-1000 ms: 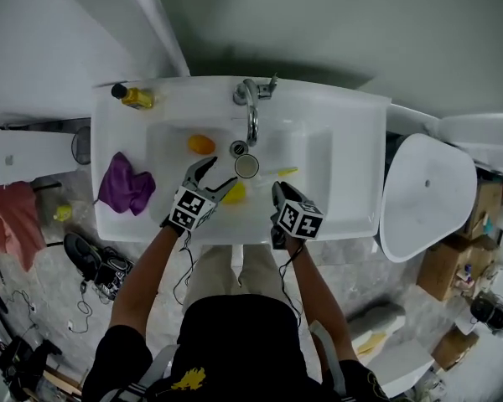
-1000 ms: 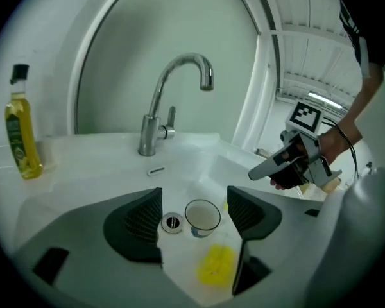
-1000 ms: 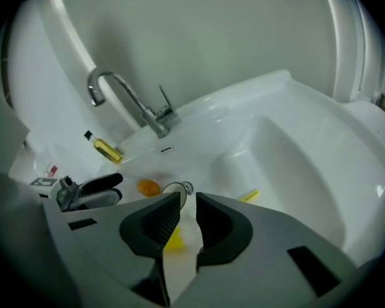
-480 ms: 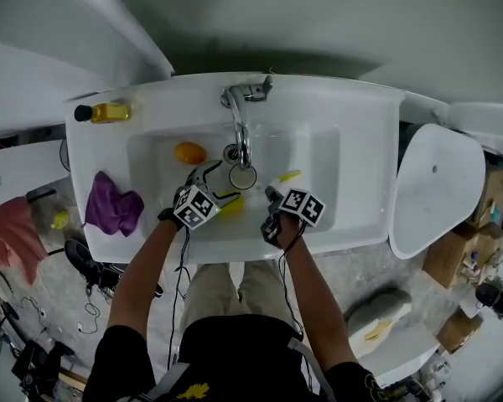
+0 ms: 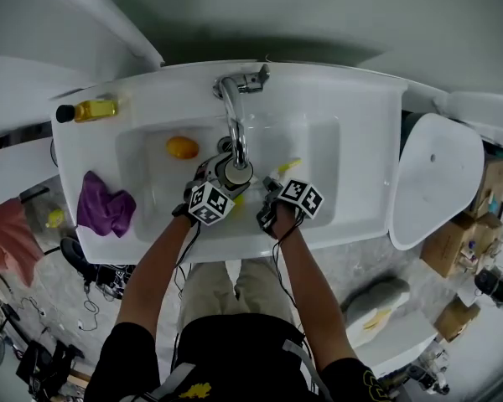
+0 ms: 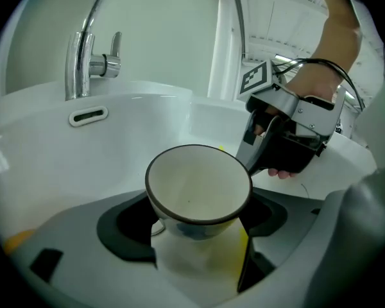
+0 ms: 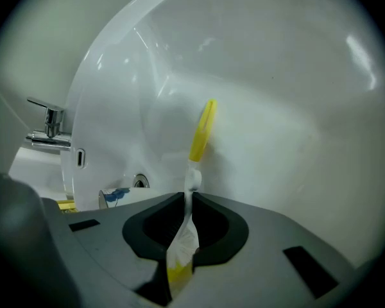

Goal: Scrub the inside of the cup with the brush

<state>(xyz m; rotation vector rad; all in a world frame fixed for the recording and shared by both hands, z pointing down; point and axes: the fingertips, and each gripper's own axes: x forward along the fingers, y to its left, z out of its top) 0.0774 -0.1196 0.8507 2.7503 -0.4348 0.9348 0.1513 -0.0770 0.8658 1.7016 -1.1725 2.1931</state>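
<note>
- My left claw (image 6: 197,230) has dropped into the white ceramic sink (image 5: 352,141). A second ago it hung over the near edge, short of anything to grip.
- It now stands wide around the white ceramic cup with the dark rim and blue marking (image 6: 199,191). The jaws have just been closing a little, and the cup's lower body fills the gap from pad to pad, so I read this as a grip on the cup.
- The cup sits on the basin floor just below the spout of the chrome tap (image 5: 230,115), mouth tipped up towards my camera. The inside looks pale and empty.
- My right claw (image 7: 187,233) has come down too, and its jaws have just been closing.
- They are nearly together and pinch the near end of the slim yellow-and-white plastic brush (image 7: 201,133). That end looks white and tufted, possibly the bristles, though I cannot be sure.
- The rest of the brush points away from me along the basin wall. It appears to lie on the porcelain still, not lifted.
- What this means: both tools seem to be in hand, but no scrubbing has begun. The brush is beside the cup, not in it.
- Next I would lift the brush and steer its working end into the cup's mouth. If I hold the bristle end, I must re-grip first.
</note>
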